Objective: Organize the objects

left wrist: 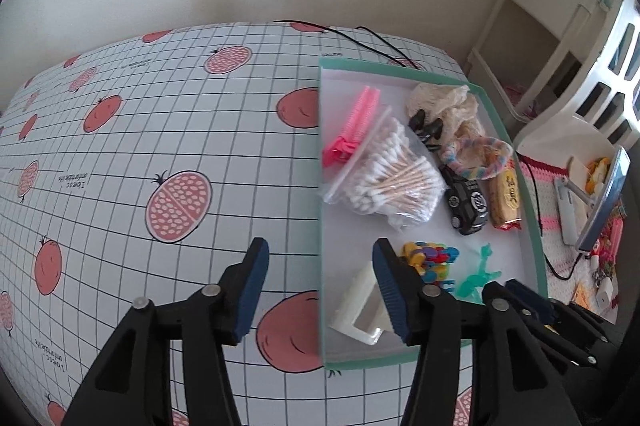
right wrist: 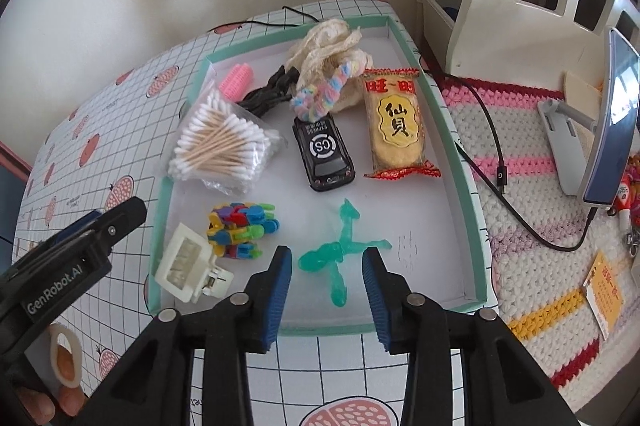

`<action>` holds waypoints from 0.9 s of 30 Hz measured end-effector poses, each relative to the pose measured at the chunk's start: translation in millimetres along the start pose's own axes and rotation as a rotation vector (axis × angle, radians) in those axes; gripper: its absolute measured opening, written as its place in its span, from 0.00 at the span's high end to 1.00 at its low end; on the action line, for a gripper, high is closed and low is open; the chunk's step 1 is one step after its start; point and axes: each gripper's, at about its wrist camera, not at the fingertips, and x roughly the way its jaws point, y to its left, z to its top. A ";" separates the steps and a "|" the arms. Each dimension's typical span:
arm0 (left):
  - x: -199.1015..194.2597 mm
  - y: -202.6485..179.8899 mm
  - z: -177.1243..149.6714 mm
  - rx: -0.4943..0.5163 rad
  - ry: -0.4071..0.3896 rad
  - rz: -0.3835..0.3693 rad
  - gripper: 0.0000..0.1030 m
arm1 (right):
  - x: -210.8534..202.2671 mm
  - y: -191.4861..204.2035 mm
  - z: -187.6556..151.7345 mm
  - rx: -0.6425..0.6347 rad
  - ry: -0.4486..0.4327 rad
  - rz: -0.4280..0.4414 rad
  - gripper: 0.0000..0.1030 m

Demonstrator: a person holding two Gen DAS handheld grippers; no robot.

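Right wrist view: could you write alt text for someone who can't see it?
An open right gripper hovers over a teal toy figure lying in a shallow green-rimmed tray. The tray also holds cotton swabs, a black toy car, a snack packet and colourful clips.

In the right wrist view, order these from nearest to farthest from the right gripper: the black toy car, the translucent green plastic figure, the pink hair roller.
1. The translucent green plastic figure lies between the fingers of the right gripper, at the tray's near edge.
2. The black toy car sits mid-tray, straight ahead.
3. The pink hair roller is at the tray's far left corner.
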 end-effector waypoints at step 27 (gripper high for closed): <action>3.1 52.4 2.2 -0.128 -0.035 0.189 0.00 | -7.6 -4.4 6.2 -0.010 -0.108 0.024 0.00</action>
